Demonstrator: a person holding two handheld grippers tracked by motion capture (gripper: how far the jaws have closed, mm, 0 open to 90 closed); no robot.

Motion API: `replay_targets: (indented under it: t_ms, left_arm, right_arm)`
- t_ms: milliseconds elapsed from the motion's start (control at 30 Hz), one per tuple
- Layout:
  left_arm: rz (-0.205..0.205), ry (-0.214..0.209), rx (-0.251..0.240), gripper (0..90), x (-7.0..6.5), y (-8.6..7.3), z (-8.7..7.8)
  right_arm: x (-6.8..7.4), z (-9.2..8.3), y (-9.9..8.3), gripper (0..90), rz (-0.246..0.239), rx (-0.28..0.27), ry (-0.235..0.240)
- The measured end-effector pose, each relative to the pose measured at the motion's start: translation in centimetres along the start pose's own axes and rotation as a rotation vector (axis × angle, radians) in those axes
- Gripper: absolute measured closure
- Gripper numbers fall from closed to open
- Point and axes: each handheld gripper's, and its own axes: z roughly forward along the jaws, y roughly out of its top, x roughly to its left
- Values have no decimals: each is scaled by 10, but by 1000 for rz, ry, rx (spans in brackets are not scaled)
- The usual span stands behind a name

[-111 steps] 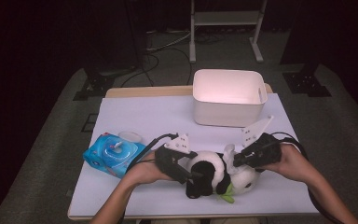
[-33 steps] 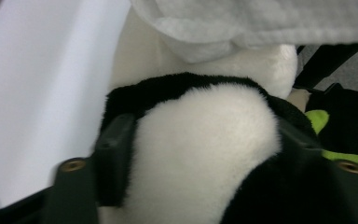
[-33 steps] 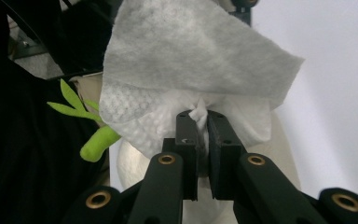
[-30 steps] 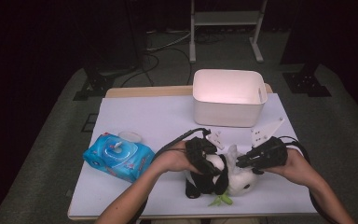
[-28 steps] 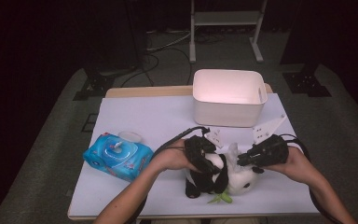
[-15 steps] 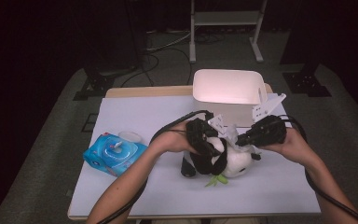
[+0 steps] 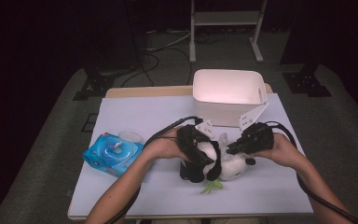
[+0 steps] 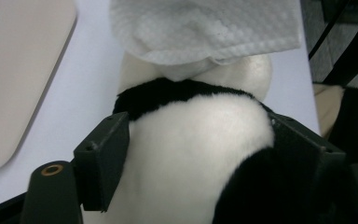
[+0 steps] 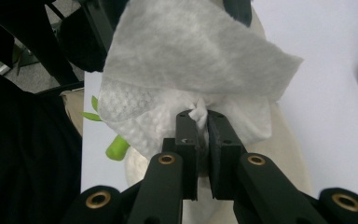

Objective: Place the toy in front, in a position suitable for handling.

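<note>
A black-and-white panda plush lies on the white table mat, just in front of the bin. My left gripper straddles its body. In the left gripper view the panda fills the gap of the left gripper, with fur against both pads. These jaws have just been opening, with the panda still between them. My right gripper is shut on a bunched white wipe. The right gripper holds the wipe spread over the panda's head.
A white plastic bin stands at the back of the mat, close behind the grippers. A blue pack of wipes lies at the left. A green leaf piece sticks out under the panda. Both cables trail back along the forearms.
Over the last second both hands and the panda moved away from the front edge toward the bin. The wipe stays pinched in the right gripper.
</note>
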Motion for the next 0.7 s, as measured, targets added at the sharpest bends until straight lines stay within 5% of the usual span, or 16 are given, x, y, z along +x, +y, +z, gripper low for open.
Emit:
replay_targets:
  t_ms: [300,700]
  left_arm:
    - [-43,-14,-41,185,-9,-12,-16]
    - [-35,-5,-45,182,-22,-16,-15]
  right_arm:
    - [18,4,-14,832,-9,-21,4]
    - [34,8,-33,835,5,-36,23]
